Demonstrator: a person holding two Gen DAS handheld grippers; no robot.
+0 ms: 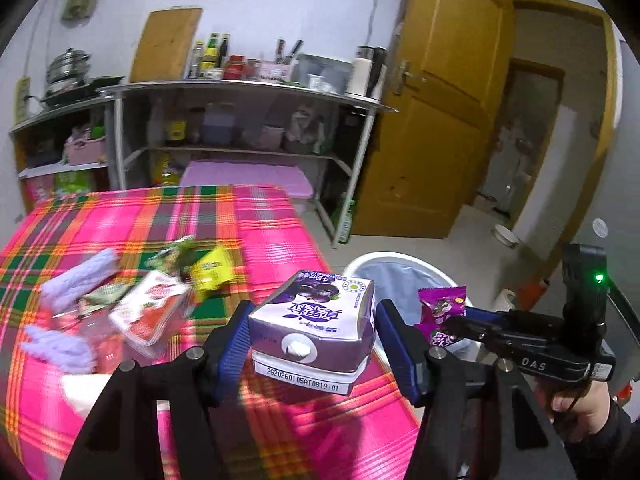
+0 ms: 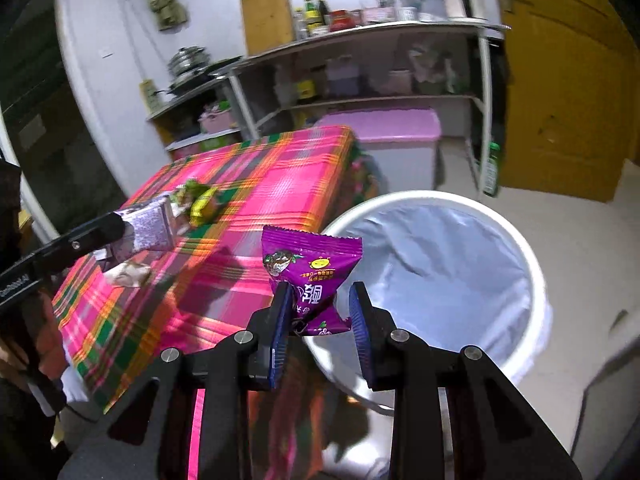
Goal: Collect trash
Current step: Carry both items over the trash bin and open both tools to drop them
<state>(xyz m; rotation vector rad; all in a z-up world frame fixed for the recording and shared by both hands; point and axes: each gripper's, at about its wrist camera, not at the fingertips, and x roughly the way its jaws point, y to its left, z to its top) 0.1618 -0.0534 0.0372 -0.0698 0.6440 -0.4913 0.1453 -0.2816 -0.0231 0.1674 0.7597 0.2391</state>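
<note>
My left gripper [image 1: 312, 332] is shut on a purple milk carton [image 1: 316, 320], held above the right edge of the pink plaid table [image 1: 280, 232]. My right gripper [image 2: 320, 320] is shut on the lower end of a purple snack packet [image 2: 312, 268], which hangs over the near rim of a white bin [image 2: 400, 196] with a pale liner. The left wrist view shows that packet [image 1: 442, 308] and the right gripper [image 1: 452, 326] in front of the bin [image 1: 384, 256]. On the cloth lie a yellow packet [image 1: 212, 270], a green wrapper [image 1: 176, 254] and a red-and-white carton [image 1: 148, 312].
Lavender ribbed items [image 1: 80, 280] lie at the table's left. A crumpled wrapper [image 2: 128, 274] lies near the table's front. Metal shelves [image 1: 240, 92] with bottles stand behind, with a pink-lidded box [image 2: 384, 128] below. A yellow door [image 1: 440, 100] stands open at the right.
</note>
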